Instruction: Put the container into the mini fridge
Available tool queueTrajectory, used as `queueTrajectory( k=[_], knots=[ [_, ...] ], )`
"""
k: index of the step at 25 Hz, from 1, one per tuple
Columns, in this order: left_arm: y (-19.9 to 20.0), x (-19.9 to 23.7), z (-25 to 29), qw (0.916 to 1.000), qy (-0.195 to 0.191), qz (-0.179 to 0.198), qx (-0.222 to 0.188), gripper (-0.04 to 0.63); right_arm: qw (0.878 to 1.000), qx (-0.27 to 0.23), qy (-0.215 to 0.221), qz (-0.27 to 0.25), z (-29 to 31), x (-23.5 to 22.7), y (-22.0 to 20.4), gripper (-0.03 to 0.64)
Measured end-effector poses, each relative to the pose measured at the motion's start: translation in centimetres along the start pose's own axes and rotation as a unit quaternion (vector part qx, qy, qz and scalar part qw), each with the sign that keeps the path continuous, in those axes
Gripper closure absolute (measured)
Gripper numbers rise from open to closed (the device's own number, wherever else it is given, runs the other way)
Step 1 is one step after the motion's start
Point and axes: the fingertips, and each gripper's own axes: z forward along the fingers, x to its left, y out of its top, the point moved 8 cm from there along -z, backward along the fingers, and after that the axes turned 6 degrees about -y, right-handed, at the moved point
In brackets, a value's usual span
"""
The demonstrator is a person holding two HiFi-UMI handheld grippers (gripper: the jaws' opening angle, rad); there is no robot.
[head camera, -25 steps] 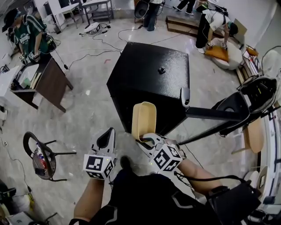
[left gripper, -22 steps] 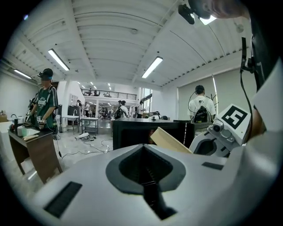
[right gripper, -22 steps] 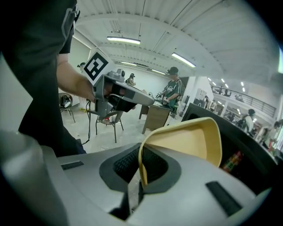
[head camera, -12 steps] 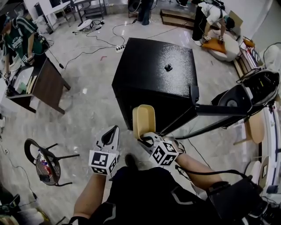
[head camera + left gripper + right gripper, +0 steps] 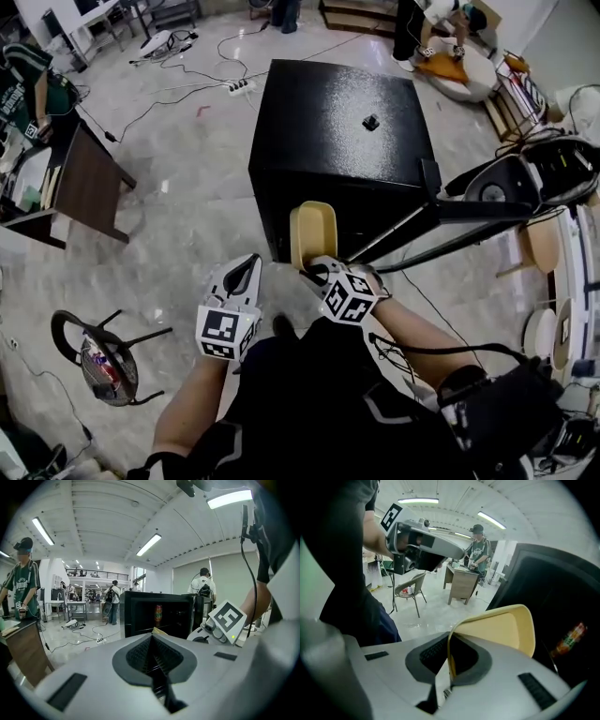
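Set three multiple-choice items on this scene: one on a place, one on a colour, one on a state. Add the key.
1. Where is the container?
A) in the right gripper, in front of the mini fridge
B) on top of the mini fridge
C) inside it, on a shelf

2. What colour is the container?
A) red
B) pale yellow
C) blue

3. How does the mini fridge's door stand?
A) shut
B) taken off
C) swung open

Key:
1 A: the right gripper view shows the jaws pinching the container's wall, with the fridge's dark front just ahead.
2 B: it shows pale yellow in both the head view and the right gripper view.
3 C: the door juts out sideways, and the left gripper view looks into the fridge.
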Motion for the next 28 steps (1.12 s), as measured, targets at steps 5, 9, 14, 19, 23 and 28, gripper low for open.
queueTrajectory(
  k=[5, 9, 14, 19, 23, 28],
  knots=[
    [-0.3, 0.8, 0.3, 0.9998, -0.008, -0.017, -0.001, 0.586, 1.0, 0.024, 0.0, 0.006, 1.9, -0.7, -0.6, 0.595],
    [-0.2, 0.9, 1.5, 0.9997, -0.006, -0.021, 0.006, 0.586, 0.999, 0.039, -0.004, 0.0, 3.0, -2.3, -1.6, 0.595],
    [-0.5, 1.0, 2.4, 0.9996, 0.002, -0.025, 0.016, 0.586, 0.998, 0.055, 0.01, -0.002, 4.9, -3.8, -3.0, 0.596],
    [-0.3, 1.2, 3.7, 0.9995, 0.011, -0.025, 0.017, 0.586, 0.997, 0.076, 0.02, -0.012, 7.1, -5.3, -4.1, 0.595],
    [-0.1, 1.3, 4.3, 0.9994, 0.017, -0.022, 0.022, 0.586, 0.995, 0.095, 0.027, -0.013, 8.7, -6.2, -5.2, 0.595],
    [0.0, 1.5, 4.5, 0.9986, 0.039, -0.024, 0.028, 0.586, 0.993, 0.107, 0.036, -0.016, 10.2, -7.5, -6.0, 0.595]
  ],
)
